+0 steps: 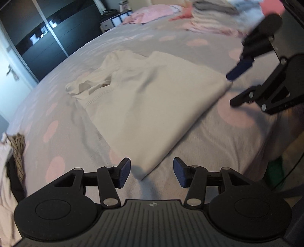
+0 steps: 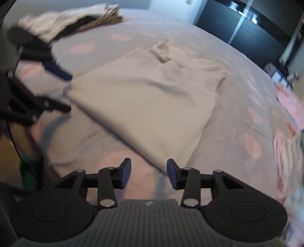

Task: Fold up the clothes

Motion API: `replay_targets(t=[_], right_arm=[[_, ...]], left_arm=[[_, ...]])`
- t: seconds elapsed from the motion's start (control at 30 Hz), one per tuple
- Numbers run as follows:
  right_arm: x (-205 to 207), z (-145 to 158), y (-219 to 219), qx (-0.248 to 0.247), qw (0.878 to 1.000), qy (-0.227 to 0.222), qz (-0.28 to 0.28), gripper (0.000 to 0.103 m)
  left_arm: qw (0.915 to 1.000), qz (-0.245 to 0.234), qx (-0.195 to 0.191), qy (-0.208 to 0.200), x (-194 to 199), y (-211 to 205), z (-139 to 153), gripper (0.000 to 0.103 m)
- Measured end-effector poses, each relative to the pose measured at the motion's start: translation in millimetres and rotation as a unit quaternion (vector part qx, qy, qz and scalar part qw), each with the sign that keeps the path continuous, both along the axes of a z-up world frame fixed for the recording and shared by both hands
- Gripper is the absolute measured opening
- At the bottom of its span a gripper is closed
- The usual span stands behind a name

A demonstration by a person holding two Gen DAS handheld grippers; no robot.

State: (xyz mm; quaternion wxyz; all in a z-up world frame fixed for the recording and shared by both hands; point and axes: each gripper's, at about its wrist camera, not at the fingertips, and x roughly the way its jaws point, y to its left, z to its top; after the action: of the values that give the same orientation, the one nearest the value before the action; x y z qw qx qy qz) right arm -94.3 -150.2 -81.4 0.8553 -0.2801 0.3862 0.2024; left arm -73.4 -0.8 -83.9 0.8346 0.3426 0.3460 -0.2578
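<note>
Clearly, we had one cream, soft cotton garment [image 1: 144, 102] lying folded flat mid-bed on the grey bedspread with pink spots [image 1: 218, 142], a collar rumpled toward ten o'clock. We judged it light, limp and not slippery, best pinched at its near corners. Our left gripper [image 1: 152, 173] and right gripper [image 2: 149, 173] both stood about half open and empty, one corner just ahead of each. We counted one garment, two grippers, one stack of folded laundry [image 1: 212, 15] at one o'clock and one unfolded heap [image 2: 66, 19].
</note>
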Motion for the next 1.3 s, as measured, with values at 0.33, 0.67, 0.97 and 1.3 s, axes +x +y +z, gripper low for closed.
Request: replay_targets(t=[0.33, 0.67, 0.97, 1.3], right_arm=[[-11, -27, 19, -0.160, 0.977, -0.097, 0.099, 0.057], [-9, -37, 13, -0.240, 0.955, -0.135, 0.112, 0.056], [-5, -42, 22, -0.231, 0.950, -0.150, 0.144, 0.044], [-5, -47, 27, -0.237, 0.944, -0.176, 0.147, 0.023]], left_arm=[[0.9766, -0.099, 0.137, -0.133, -13, -23, -35, 0.049], [0.9580, -0.120, 0.211, -0.152, -20, -21, -48, 0.033], [0.9525, -0.160, 0.188, -0.178, -12, -32, -59, 0.032], [0.9547, -0.121, 0.190, -0.195, -4, -36, -46, 0.017]])
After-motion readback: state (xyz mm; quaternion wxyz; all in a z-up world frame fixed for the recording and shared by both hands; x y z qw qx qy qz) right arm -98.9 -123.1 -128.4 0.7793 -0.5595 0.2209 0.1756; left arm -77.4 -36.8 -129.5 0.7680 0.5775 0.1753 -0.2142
